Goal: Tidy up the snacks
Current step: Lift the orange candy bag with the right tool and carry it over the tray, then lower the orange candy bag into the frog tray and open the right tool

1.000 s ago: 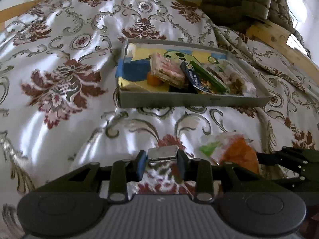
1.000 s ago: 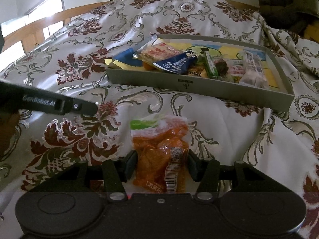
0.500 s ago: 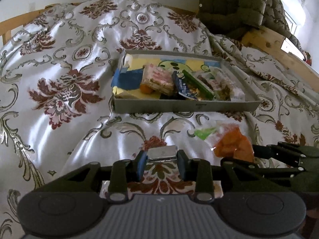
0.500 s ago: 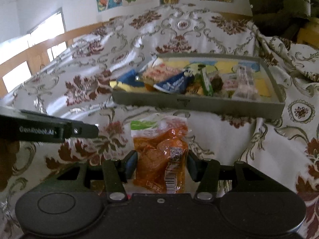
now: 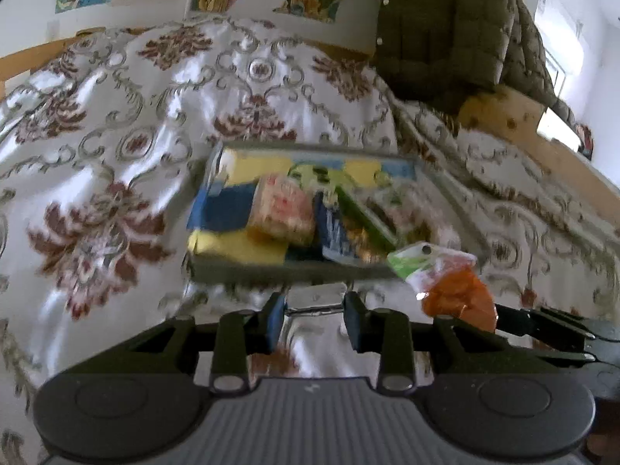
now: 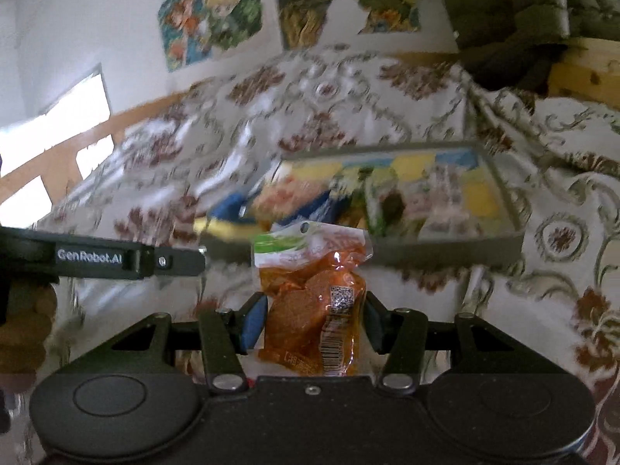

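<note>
"GenRobot.AI" stood in white letters on the side of the left gripper (image 6: 131,259). The orange snack packet (image 6: 316,302) bore a QR code and a barcode; its other print was unreadable.

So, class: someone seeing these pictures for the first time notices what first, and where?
The orange snack packet clamped in the right hand-held gripper, in the foreground. Beyond it, the grey tray crowded with snacks on the floral bedspread. The left hand-held gripper pinches a small silver packet.
</note>
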A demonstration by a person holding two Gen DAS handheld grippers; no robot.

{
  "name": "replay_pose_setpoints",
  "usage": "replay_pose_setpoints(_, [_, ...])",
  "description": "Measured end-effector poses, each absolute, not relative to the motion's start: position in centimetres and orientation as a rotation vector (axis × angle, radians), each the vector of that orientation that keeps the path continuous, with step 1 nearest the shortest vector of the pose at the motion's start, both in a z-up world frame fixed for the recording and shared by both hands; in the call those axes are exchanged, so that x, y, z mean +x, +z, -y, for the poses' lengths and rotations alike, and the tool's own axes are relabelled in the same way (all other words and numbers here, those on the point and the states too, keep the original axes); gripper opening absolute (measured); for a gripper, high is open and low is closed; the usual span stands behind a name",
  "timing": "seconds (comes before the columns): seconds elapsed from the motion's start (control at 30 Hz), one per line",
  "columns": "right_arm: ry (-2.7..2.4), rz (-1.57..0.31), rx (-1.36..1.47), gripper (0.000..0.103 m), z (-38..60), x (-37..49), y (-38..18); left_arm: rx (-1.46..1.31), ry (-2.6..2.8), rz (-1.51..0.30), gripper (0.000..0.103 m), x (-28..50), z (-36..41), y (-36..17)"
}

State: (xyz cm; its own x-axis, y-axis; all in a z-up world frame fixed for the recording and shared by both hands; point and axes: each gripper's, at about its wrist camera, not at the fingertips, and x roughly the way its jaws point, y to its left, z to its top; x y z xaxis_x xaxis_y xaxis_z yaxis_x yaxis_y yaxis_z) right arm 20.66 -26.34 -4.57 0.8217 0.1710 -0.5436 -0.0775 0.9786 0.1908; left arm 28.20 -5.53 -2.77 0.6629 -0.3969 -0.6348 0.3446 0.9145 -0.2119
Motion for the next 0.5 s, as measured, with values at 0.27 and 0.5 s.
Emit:
replay_pose_setpoints(0.27, [0.016, -0.442, 0.221, 0.054, 29.7, 27.0, -3.0, -0.116, -0.393, -0.654, 0.037, 33.9, 8.5, -1.8])
replay_pose_setpoints(0.5, [-0.069, -0.424, 0.298, 0.054, 33.4, 32.1, -4.1, -0.143, -0.371, -0.626, 0.037, 38.7, 11.0, -3.1])
